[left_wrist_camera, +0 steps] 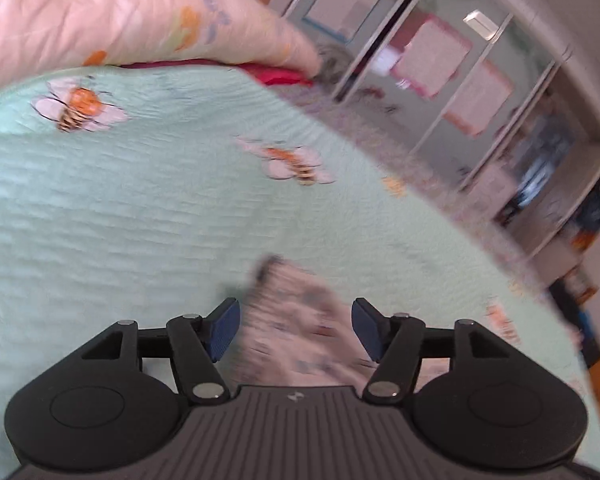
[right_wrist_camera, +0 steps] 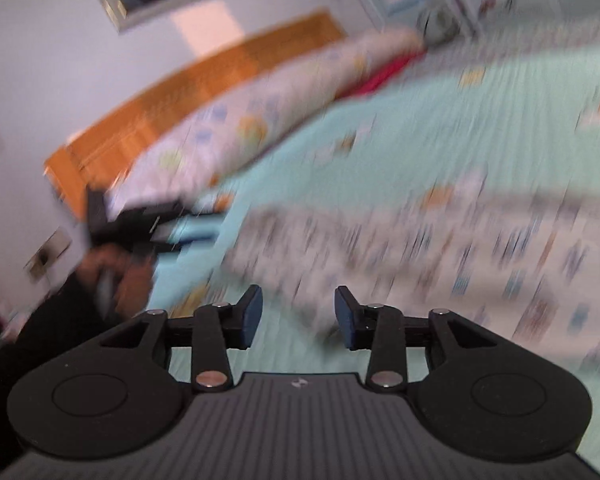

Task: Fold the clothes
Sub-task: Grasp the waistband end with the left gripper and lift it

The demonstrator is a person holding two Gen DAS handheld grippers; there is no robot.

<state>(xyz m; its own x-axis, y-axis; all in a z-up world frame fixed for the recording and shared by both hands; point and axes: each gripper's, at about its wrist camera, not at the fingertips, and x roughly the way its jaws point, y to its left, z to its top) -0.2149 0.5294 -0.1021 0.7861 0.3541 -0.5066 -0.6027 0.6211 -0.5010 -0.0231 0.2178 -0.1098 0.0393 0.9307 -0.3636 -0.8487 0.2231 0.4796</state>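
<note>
A pale patterned garment [left_wrist_camera: 300, 328] lies on the mint green bedspread [left_wrist_camera: 120, 208], blurred by motion. My left gripper [left_wrist_camera: 296, 330] is open, its blue pads on either side of the garment's near corner, above it. In the right wrist view the same garment [right_wrist_camera: 440, 248] spreads wide across the bedspread [right_wrist_camera: 440, 128]. My right gripper [right_wrist_camera: 298, 316] is open over the garment's near left edge, holding nothing. The other gripper [right_wrist_camera: 140, 216] and the hand holding it show at the left, blurred.
A pink flowered pillow [left_wrist_camera: 120, 12] and a red cloth [left_wrist_camera: 276, 74] lie at the head of the bed. An orange wooden headboard [right_wrist_camera: 204, 80] stands behind. Mirrored wardrobe doors [left_wrist_camera: 440, 60] stand beyond the bed's far edge.
</note>
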